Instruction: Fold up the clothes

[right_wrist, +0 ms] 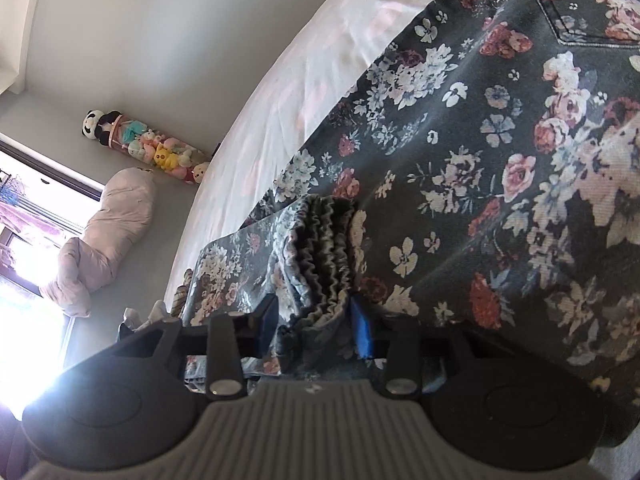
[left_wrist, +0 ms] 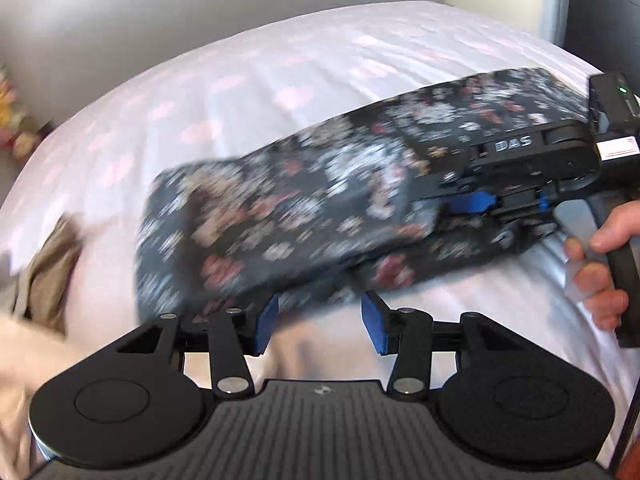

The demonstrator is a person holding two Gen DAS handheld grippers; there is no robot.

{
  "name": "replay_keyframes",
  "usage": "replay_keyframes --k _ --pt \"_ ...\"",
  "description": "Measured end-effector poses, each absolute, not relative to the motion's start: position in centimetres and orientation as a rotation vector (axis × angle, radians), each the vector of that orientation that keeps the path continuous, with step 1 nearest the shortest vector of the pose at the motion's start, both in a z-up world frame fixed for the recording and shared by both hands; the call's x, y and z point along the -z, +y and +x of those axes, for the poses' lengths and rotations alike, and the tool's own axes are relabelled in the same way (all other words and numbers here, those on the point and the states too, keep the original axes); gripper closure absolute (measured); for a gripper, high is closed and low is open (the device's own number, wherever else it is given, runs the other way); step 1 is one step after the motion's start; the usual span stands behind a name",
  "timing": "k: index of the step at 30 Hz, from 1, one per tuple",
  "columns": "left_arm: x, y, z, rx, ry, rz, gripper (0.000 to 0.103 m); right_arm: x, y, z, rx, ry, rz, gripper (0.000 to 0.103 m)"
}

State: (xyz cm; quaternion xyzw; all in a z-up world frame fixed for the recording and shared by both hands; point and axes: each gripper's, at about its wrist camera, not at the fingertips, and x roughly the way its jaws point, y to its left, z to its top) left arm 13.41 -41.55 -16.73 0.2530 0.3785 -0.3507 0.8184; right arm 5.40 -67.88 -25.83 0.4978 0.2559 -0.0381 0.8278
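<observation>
My right tool [right_wrist: 314, 322] pinches the dark floral trousers' [right_wrist: 460, 168] gathered waistband; my left tool [left_wrist: 320, 326] hovers half-open, empty, just beside them.

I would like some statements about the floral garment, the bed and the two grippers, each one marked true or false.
1. The floral garment lies on a bed sheet that is pale with pink marks. True.
2. The left gripper is clamped on the garment. False: its blue pads stand apart with nothing between them.
3. The right gripper has a gathered, ruffled edge of the garment between its fingers. True.
4. The garment is plain white. False: it is dark grey with white, pink and red flowers.
5. A stitched pocket shows on the garment in the right wrist view. True.
6. Soft toys sit on top of the garment. False: they stand by the wall, beyond the bed.
</observation>
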Motion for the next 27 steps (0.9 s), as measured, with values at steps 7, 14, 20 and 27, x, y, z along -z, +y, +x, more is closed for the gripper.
replay_keyframes --k 7,14,20,27 --pt "15.6 -37.4 13.2 0.639 0.852 0.405 0.059 25.7 -67.3 5.1 0.101 0.5 1.006 0.081" --pt "14.5 -34.0 12.9 0.618 0.843 0.32 0.059 21.7 -66.6 4.4 0.096 0.454 0.975 0.084" --pt "15.3 -31.9 13.6 0.617 0.83 0.261 0.059 13.1 -66.1 6.0 0.13 0.462 0.822 0.085" --pt "17.1 -29.4 14.4 0.626 0.812 0.154 0.059 0.5 -65.3 7.6 0.185 0.492 0.541 0.086"
